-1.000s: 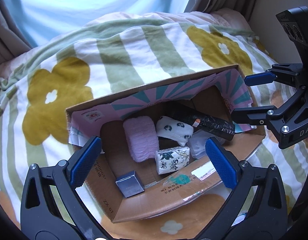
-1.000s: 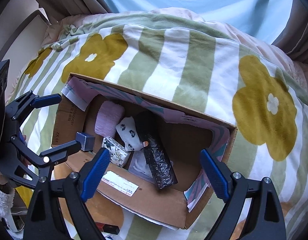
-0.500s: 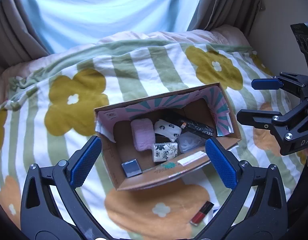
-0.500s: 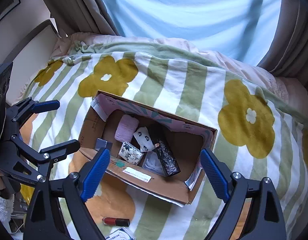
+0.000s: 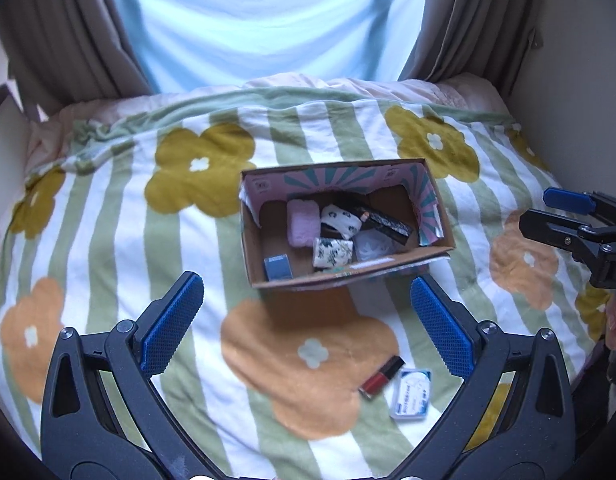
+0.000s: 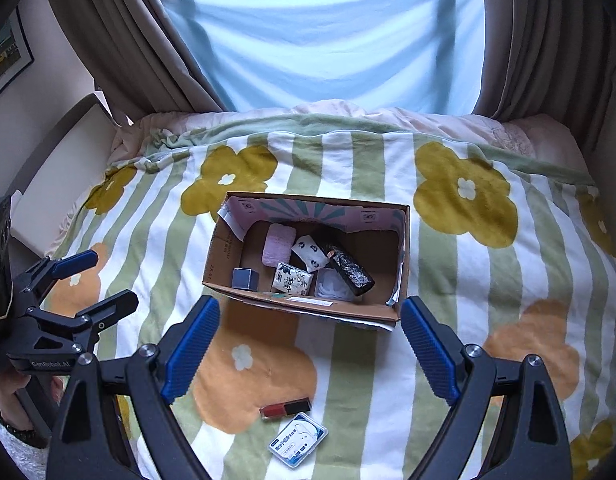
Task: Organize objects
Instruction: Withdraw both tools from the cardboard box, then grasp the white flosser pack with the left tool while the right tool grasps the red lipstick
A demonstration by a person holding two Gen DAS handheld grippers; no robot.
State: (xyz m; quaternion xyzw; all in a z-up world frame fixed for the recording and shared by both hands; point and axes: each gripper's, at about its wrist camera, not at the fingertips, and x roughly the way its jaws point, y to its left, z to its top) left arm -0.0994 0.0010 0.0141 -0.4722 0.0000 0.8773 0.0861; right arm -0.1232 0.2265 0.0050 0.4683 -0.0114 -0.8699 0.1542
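Grippers come first in both wrist views: the left gripper (image 5: pixel 305 322) and the right gripper (image 6: pixel 308 350) hang above the bed with their blue-padded tongs spread wide and nothing between them. Just beyond their tips, on an orange flower of the striped floral blanket (image 6: pixel 448 280), two items lie loose, just beside each other: a red lipstick tube (image 6: pixel 285 407) and a flat clear floss case (image 6: pixel 298 439) with a blue-printed label.

Farther off sits the open cardboard box (image 6: pixel 303 307), its inner flaps printed pink and teal. It holds a small blue-grey cube box (image 6: pixel 245 279), a pink fuzzy pad (image 6: pixel 278 244), a floral tissue pack (image 6: pixel 292 279), a white rolled cloth with dark spots (image 6: pixel 310 255), a black glittery case (image 6: pixel 350 270) and a white pouch (image 6: pixel 332 283). Behind the bed hang beige curtains (image 6: pixel 147 40) around a pale blue sheer.

Sorting looks mostly done; the step in hand seems to be collecting the last two strays. Next, I judge, one gripper must drop low, straddle the slim lipstick across its narrow width, squeeze, and carry it over the near wall of the box. The soft blanket may let it roll or sink.
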